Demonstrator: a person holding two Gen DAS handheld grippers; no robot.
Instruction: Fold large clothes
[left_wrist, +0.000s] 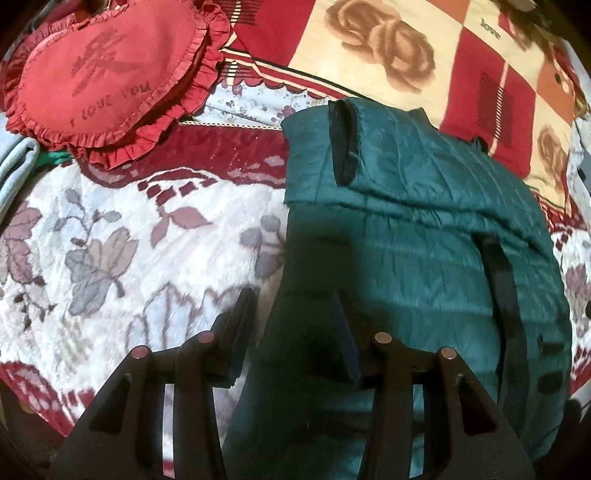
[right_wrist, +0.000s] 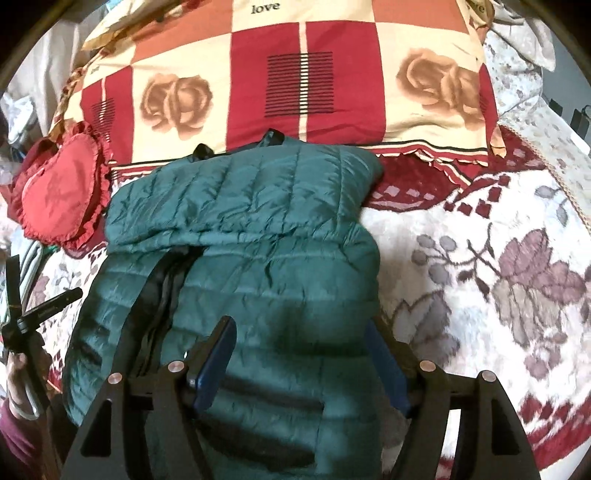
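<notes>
Two grippers were parked over the near end of the green puffer jacket (right_wrist: 236, 236), which was spread flat on the floral blanket (left_wrist: 110, 251) so the folds had a level base to work from. The left gripper (left_wrist: 295, 325) was seen with its jaws partly apart, straddling the jacket's left edge: one finger over bare blanket, the other over the green fabric, nothing visibly pinched, so it was probably being lined up to catch that edge. The right gripper (right_wrist: 299, 354) was held wider, with quilted fabric lying between and below its blue pads (right_wrist: 214, 365); whether the pads actually pressed on the cloth couldn't be told, though it looked more like hovering than gripping. Ahead of both grippers, the far end of the jacket had already been turned back over the body, black-trimmed sleeve cuff (left_wrist: 345, 142) showing, which was likely done to shorten the thing before a final fold. Beyond that, a checked rose-print pillow (right_wrist: 295, 85) was butted up against the jacket's far end, and a red heart cushion (left_wrist: 107, 74) was left off to the left, clear of the folding area. Judging by all that, the job looked roughly half done.
</notes>
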